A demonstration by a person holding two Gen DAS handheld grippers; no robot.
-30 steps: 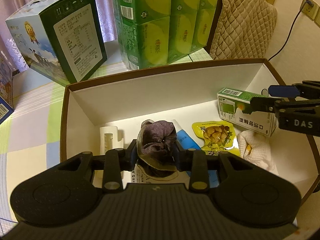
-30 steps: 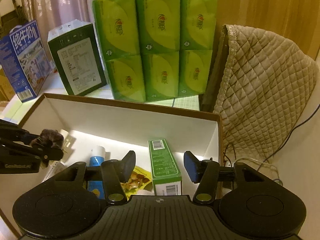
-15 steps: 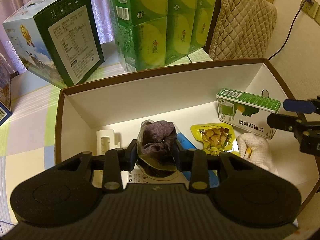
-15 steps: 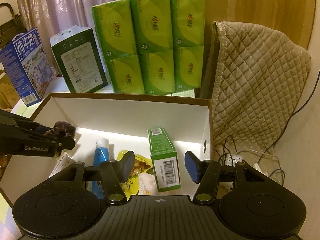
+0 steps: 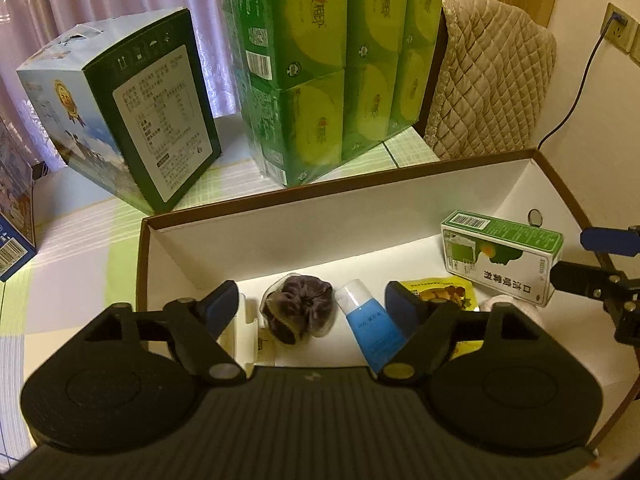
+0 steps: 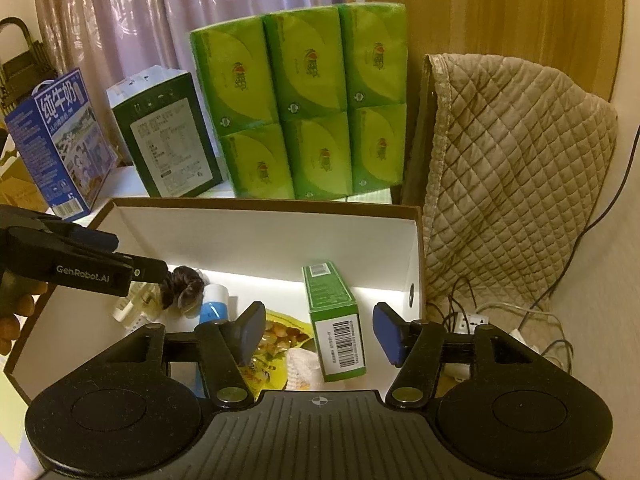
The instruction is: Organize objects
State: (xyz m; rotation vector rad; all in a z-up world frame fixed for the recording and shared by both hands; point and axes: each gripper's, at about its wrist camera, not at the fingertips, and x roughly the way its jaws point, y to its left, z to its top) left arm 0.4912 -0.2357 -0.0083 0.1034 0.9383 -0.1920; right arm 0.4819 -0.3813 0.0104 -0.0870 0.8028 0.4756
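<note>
So: biggest item behind the box is the green tissue multipack [image 6: 304, 104], stacked two rows high at the far side of the table, with a quilted beige cover [image 6: 516, 176] to its right. Left of the multipack stands a dark green carton [image 6: 168, 140], and further left a blue milk carton [image 6: 56, 144].

Near side: white open box with brown rim [image 5: 360, 188], everything task-related sits inside it.

Contents, big to small:
- green-and-white medicine box [image 5: 502, 256], right end of the box, lying on its long side in the left wrist view; barcode end faces the right wrist camera.
- yellow snack pouch [image 5: 436, 290], just left of the medicine box, flat on the floor.
- white knitted cloth [image 6: 304, 364], partly hidden under the medicine box and pouch.
- blue tube with white cap [image 5: 370, 320], just left of the pouch.
- dark purple scrunchie in clear wrap [image 5: 298, 312], lying on the box floor between the tube and a small white bottle-like item [image 6: 134, 304] at the left end. Nothing grips it.

Left gripper [image 5: 316, 304]: jaws spread wide, empty, hanging over the scrunchie, one finger either side, apart from it.

Right gripper [image 6: 320, 334]: jaws wide, empty, straddling the medicine box end without touching.

A hand [image 6: 14, 312] shows at the left edge of the right wrist view.
</note>
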